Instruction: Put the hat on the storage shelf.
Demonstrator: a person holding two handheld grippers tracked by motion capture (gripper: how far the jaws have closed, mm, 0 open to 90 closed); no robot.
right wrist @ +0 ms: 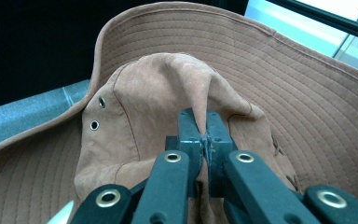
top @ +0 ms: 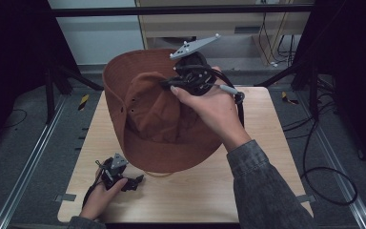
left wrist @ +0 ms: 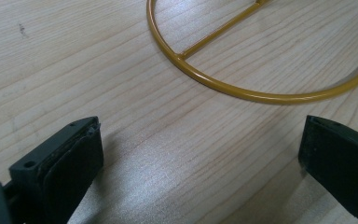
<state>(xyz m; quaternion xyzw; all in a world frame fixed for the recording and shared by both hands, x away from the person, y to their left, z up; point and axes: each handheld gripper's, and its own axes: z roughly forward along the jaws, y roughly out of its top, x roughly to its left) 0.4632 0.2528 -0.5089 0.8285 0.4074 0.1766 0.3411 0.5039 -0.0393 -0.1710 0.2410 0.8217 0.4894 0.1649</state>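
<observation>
You're working over the wooden surface [top: 248, 157], and the brown hat [top: 143, 119] is hanging above its middle, brim tilted up toward the far side, a soft, light thing that's sagging and folding wherever it isn't supported. Your right tongs [right wrist: 204, 135] are pinching a ridge of the crown cloth, jaws clamped tight on the fold, so the hat is dangling from that one pinch; the stitched brim looks firmer and I'd judge it the steadier place to grab. Under the hat's near edge a yellow wire ring [left wrist: 261, 95] is lying flat. Your left tongs [left wrist: 200, 154] are resting low near the front-left corner, jaws spread wide and holding nothing, just short of that ring.
</observation>
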